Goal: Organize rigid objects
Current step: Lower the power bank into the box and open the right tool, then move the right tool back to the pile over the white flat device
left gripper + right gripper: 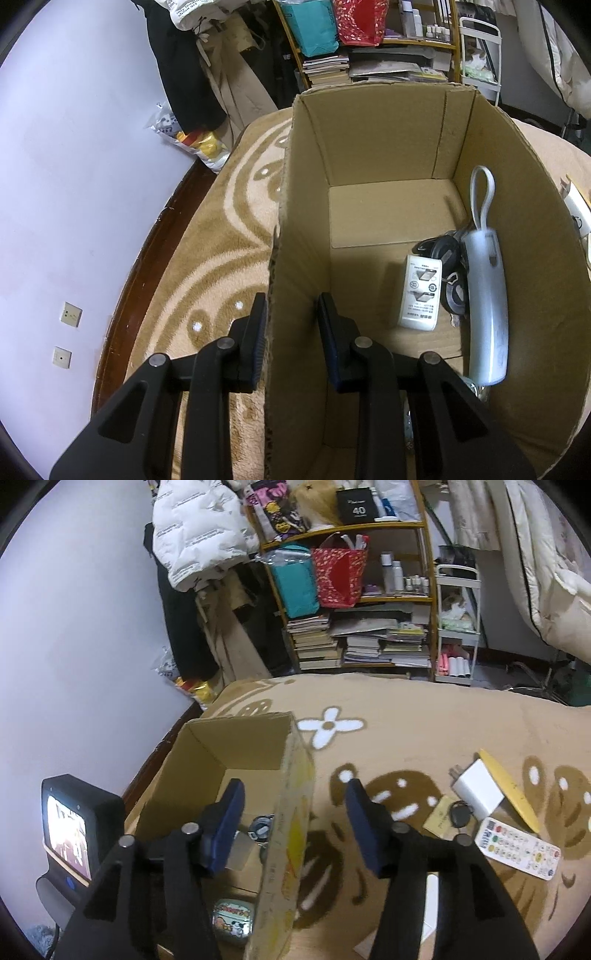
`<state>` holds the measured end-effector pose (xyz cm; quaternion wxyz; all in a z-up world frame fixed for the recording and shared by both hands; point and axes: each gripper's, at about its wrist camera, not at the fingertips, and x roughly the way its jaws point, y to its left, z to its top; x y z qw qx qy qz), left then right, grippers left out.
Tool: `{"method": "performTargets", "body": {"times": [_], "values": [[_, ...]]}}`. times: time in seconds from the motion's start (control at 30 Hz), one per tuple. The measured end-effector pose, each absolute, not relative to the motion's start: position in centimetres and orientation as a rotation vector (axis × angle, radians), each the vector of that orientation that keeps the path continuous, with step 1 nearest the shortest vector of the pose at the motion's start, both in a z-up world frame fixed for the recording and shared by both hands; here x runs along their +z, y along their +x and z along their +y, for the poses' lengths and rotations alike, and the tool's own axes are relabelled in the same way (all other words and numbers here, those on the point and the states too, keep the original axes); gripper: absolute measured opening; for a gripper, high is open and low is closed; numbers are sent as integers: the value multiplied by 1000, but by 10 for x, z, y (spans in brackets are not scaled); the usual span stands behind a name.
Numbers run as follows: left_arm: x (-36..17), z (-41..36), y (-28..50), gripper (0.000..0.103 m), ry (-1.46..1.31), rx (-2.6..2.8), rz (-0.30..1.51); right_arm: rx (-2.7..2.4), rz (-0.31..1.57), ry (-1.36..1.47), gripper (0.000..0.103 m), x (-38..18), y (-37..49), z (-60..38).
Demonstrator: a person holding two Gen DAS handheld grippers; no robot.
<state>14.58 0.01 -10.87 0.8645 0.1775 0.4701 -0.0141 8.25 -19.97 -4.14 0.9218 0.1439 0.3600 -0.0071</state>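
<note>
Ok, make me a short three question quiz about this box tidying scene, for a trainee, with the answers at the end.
1. True or false: the left gripper straddles a wall of the cardboard box, one finger inside and one outside.
2. Which of these lies outside the box on the blanket? A) the remote control B) the bunch of keys C) the pale blue handle-shaped gadget
3. Fill in: the right gripper is ____ and holds nothing.

Key: 1 true; 2 A; 3 open.
</note>
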Motion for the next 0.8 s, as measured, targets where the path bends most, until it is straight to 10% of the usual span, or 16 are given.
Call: {"method": "performTargets", "body": {"times": [0.4,0.8], "values": [[-112,-1,146,27,376,-30,984,-181,795,325,101,-56,63,-237],[-113,0,145,27,378,-31,983,-304,955,401,103,-107,48,-263]]}}
